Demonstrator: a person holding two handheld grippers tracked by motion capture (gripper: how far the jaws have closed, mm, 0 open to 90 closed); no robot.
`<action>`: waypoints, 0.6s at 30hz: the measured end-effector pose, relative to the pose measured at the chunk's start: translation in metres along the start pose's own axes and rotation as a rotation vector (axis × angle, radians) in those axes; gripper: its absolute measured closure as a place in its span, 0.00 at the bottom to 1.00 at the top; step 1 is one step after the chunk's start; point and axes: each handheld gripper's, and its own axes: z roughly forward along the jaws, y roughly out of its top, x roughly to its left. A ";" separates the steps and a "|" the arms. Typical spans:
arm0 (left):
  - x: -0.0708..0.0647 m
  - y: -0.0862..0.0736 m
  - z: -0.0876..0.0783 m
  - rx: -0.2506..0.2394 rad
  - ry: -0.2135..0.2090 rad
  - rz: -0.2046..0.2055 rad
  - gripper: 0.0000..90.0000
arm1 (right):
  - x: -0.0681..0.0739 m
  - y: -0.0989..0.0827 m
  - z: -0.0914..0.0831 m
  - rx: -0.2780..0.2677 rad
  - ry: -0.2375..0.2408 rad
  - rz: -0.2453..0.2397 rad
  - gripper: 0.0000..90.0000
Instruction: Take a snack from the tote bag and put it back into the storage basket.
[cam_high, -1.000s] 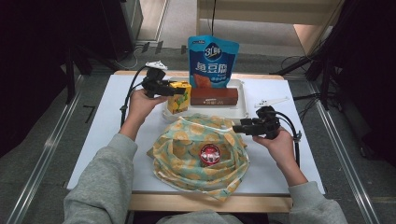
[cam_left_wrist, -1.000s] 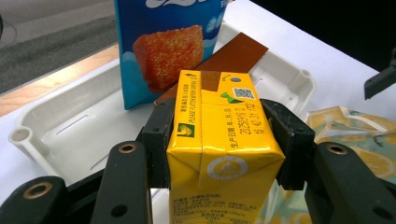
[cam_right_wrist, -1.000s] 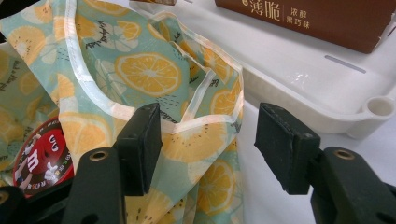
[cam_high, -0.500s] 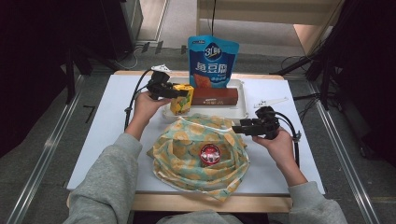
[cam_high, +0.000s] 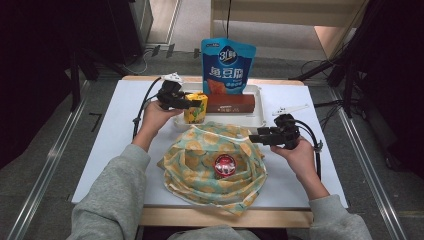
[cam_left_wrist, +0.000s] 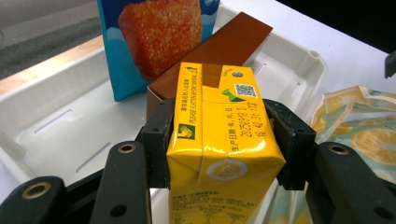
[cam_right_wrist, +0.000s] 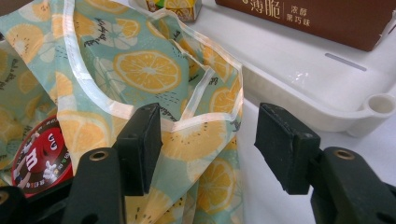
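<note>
A yellow juice carton (cam_high: 196, 108) is at the front left corner of the white tray (cam_high: 260, 115), and my left gripper (cam_high: 186, 102) is shut on it. In the left gripper view both pads press the sides of the carton (cam_left_wrist: 219, 140). A lemon-print fabric bag (cam_high: 210, 157) lies open on the table with a red round tin (cam_high: 226, 166) inside. My right gripper (cam_high: 256, 138) stands open at the bag's right edge. In the right gripper view the bag's rim (cam_right_wrist: 201, 121) lies between the spread jaws, untouched, and the tin (cam_right_wrist: 35, 161) shows at the left.
A blue snack pouch (cam_high: 228, 67) stands at the back of the tray, with a long brown box (cam_high: 231, 103) lying in front of it. A white flat piece (cam_high: 290, 108) lies on the table to the right of the tray. Cables trail from both grippers.
My left gripper has shifted slightly to the right with the carton in it. The right gripper has stayed where it was.
</note>
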 end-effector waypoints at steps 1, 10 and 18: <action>0.000 -0.001 -0.001 -0.002 -0.003 -0.002 0.56 | 0.000 0.000 0.000 0.002 0.000 -0.002 0.47; 0.001 -0.005 -0.004 0.044 -0.008 -0.002 0.55 | 0.001 0.000 0.002 0.005 0.000 -0.001 0.47; -0.001 -0.008 -0.003 0.055 -0.017 -0.013 0.52 | 0.000 0.000 0.001 0.005 0.000 -0.001 0.47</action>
